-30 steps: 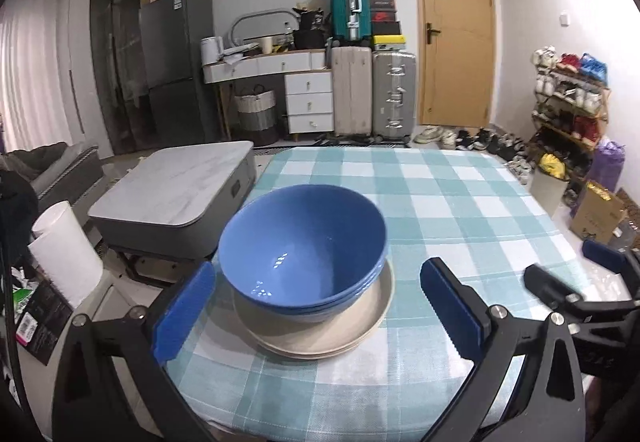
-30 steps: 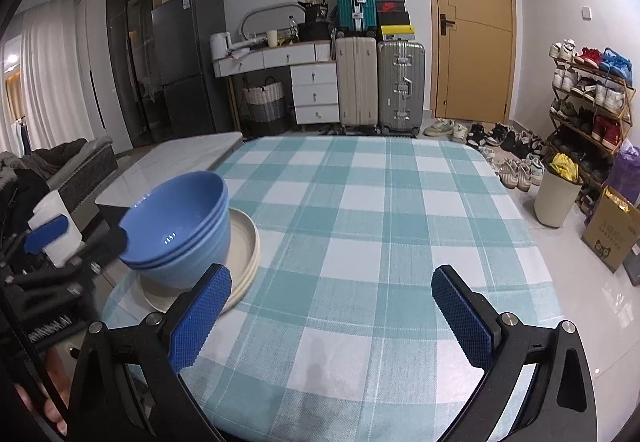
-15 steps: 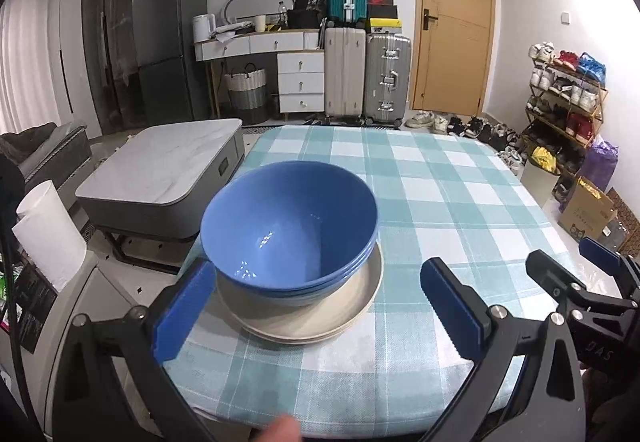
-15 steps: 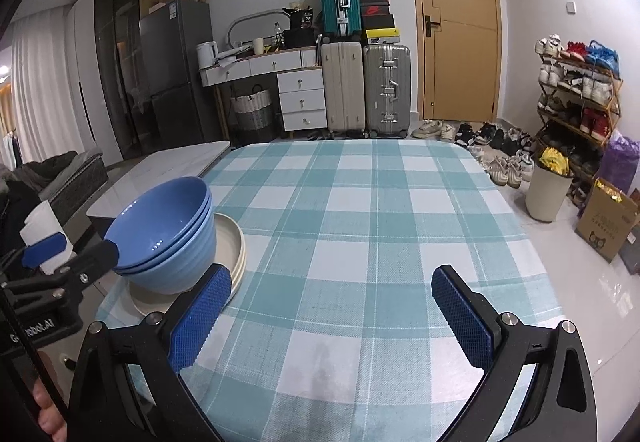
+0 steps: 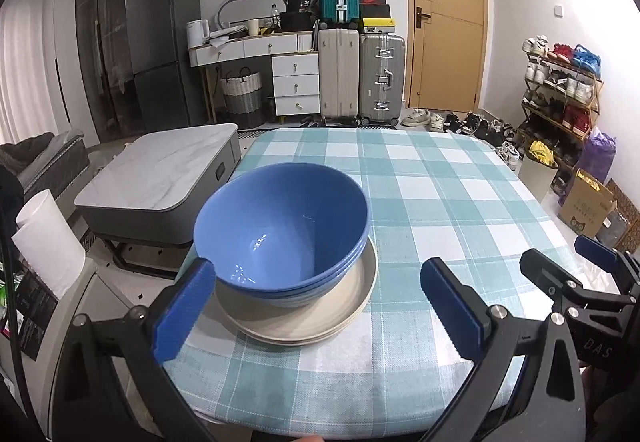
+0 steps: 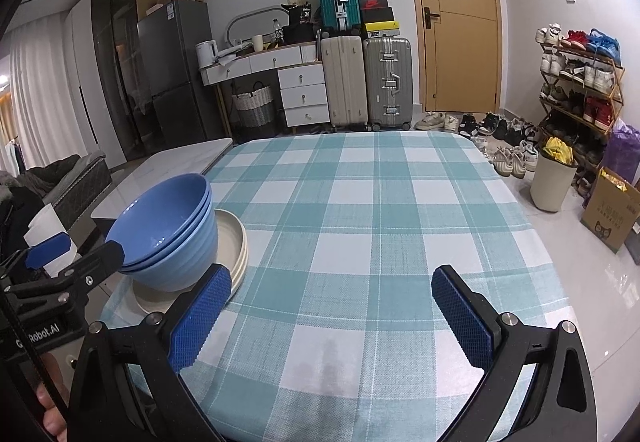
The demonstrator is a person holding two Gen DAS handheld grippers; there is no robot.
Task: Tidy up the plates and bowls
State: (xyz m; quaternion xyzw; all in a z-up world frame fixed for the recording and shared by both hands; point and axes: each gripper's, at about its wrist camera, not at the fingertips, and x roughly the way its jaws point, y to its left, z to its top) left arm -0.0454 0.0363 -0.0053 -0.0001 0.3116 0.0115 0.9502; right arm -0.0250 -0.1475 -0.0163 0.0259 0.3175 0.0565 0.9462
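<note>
A stack of blue bowls [image 5: 282, 232] sits on a stack of beige plates [image 5: 352, 298] at the near left corner of the checked table [image 5: 440, 209]. My left gripper [image 5: 318, 308] is open and empty, held just in front of the stack. My right gripper [image 6: 330, 316] is open and empty over the table's near middle. In the right wrist view the bowls [image 6: 168, 230] and plates [image 6: 234, 238] stand to the left, with the left gripper [image 6: 76, 254] beside them. The right gripper [image 5: 568, 266] shows at the right edge of the left wrist view.
A grey marble-topped low table [image 5: 160, 177] stands left of the table. A paper roll [image 5: 48, 242] is at the near left. Suitcases [image 5: 360, 73], a dresser, a fridge and a door line the far wall. A shoe rack [image 6: 580, 81], bin [image 6: 554, 177] and box are at right.
Both grippers have drawn back slightly and risen, so the bowl stack sits a little farther from the left gripper. The bowls and plates have not moved. Both grippers stay open.
</note>
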